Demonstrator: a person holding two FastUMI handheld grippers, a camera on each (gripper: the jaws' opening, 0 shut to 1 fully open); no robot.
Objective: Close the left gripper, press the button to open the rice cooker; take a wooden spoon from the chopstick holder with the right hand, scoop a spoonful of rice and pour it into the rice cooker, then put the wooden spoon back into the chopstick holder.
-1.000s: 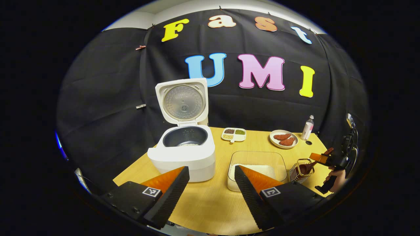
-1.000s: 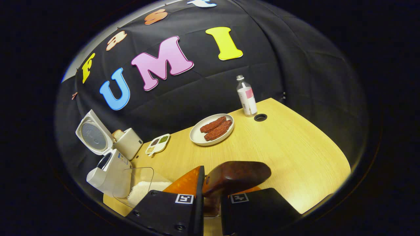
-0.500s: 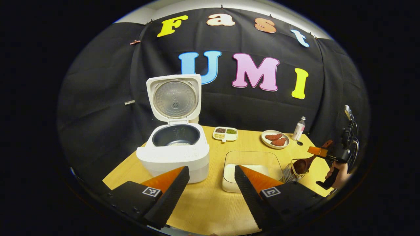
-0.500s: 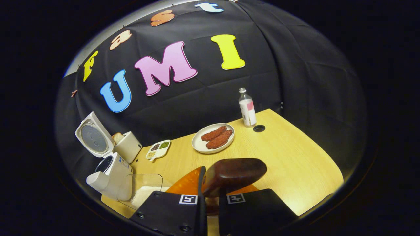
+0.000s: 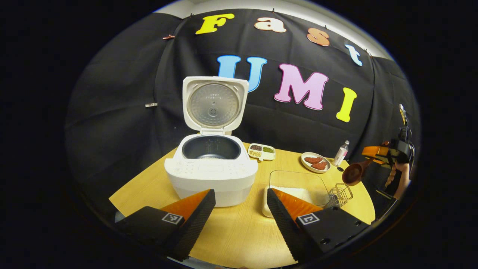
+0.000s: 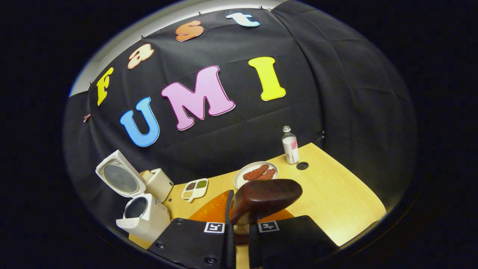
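Nearest you in the left gripper view, your left tongs (image 5: 241, 209) stand wide apart with nothing between them, parked low over the near edge of the bench (image 5: 231, 231). That makes sense: the cooker (image 5: 211, 170) just beyond them has its lid (image 5: 214, 104) up, so the button job looks done and this hand only needs to stay out of the way.

In the right gripper view, your right tongs (image 6: 239, 233) are pinched on the handle of the spoon (image 6: 266, 198), whose bowl juts out ahead of the fingers. Gripping near the handle's end leaves the whole bowl free for scooping.

The left gripper view shows that spoon (image 5: 353, 174) up in the air, above and clear of the wire holder (image 5: 340, 193), which sits at the bench's right side just beside the rice box (image 5: 297, 186). So I'd say you are between lifting out and scooping. The holder's spot next to the box keeps the path short.

The box lies between holder and cooker, so the loaded spoon will travel only leftward to the pot (image 5: 211, 147), which seems to hold a little rice already. Keep the bowl level on that crossing or grains will spill.

Farther back, the snack tray (image 5: 262, 151), plate (image 5: 315, 161) and bottle (image 5: 341, 153) sit well apart from your route.
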